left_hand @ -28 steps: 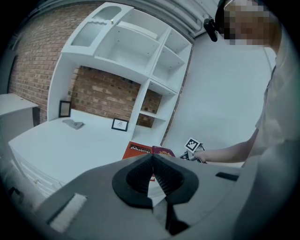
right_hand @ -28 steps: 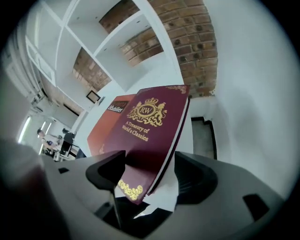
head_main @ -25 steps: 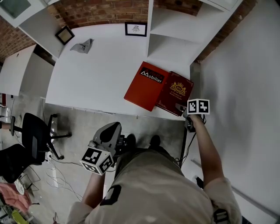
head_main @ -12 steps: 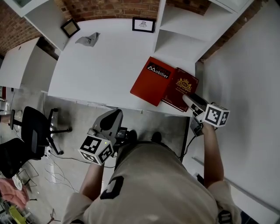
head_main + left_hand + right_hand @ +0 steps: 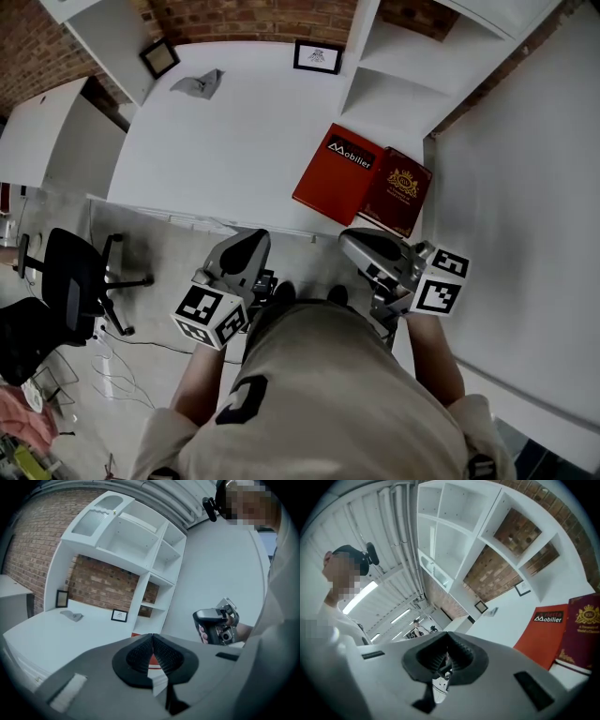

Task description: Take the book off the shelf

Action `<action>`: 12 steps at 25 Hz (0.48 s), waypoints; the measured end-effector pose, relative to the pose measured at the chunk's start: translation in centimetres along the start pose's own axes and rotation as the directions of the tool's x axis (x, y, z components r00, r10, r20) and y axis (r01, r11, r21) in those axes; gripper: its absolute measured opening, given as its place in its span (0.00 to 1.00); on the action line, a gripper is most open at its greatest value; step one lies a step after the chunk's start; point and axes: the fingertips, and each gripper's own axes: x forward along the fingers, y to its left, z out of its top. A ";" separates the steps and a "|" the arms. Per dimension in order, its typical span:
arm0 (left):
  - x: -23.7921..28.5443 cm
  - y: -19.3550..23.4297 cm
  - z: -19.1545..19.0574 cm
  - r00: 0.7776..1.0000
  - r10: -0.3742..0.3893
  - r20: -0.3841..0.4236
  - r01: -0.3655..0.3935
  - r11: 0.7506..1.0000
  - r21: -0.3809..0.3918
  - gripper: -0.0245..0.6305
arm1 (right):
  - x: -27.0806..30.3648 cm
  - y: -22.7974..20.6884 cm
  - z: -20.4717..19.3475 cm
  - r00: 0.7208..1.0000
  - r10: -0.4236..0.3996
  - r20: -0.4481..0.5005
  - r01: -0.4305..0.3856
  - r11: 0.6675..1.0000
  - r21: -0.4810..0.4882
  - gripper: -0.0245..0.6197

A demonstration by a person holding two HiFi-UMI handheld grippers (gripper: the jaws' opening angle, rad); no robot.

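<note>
Maroon book point(image 5: 398, 191) lies flat on the desk point(image 5: 216, 159) against the red book point(image 5: 339, 172), off the bare shelf point(image 5: 394, 89), left tongs point(image 5: 246, 248) clenched empty, right tongs point(image 5: 361, 246) just snapped shut on nothing, so the job looks finished and the next move only needs keeping clear.

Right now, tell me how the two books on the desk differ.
The red book is bright red with a white Mobilier label; the maroon book is darker and bears a gold crest. In the head view the red book looks larger and lies on the left; the maroon book lies to its right. Both lie flat, covers up, on the white desk.
</note>
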 end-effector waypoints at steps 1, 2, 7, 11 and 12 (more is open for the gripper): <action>-0.5 0.5 -0.1 1.000 0.001 -0.001 -0.001 1.000 -0.003 0.04 | 0.8 0.6 -0.7 1.000 0.004 -0.010 -0.004 1.000 0.001 0.05; -1.1 1.0 -0.3 1.000 0.002 -0.003 -0.002 1.000 -0.006 0.04 | 1.4 1.0 -1.3 1.000 0.002 -0.017 -0.002 1.000 0.004 0.05; -3.1 2.8 -1.3 1.000 -0.013 -0.023 0.013 1.000 -0.015 0.04 | 3.6 2.4 -3.9 0.999 -0.026 -0.022 0.026 0.999 0.030 0.05; -3.8 3.0 -2.0 0.998 -0.049 -0.048 0.048 0.999 -0.012 0.04 | 4.0 3.1 -6.0 0.996 -0.083 -0.021 0.083 0.996 0.034 0.05; -3.8 2.9 -2.1 0.997 -0.058 -0.052 0.057 0.998 -0.011 0.04 | 3.9 3.2 -6.4 0.996 -0.091 -0.016 0.092 0.995 0.043 0.05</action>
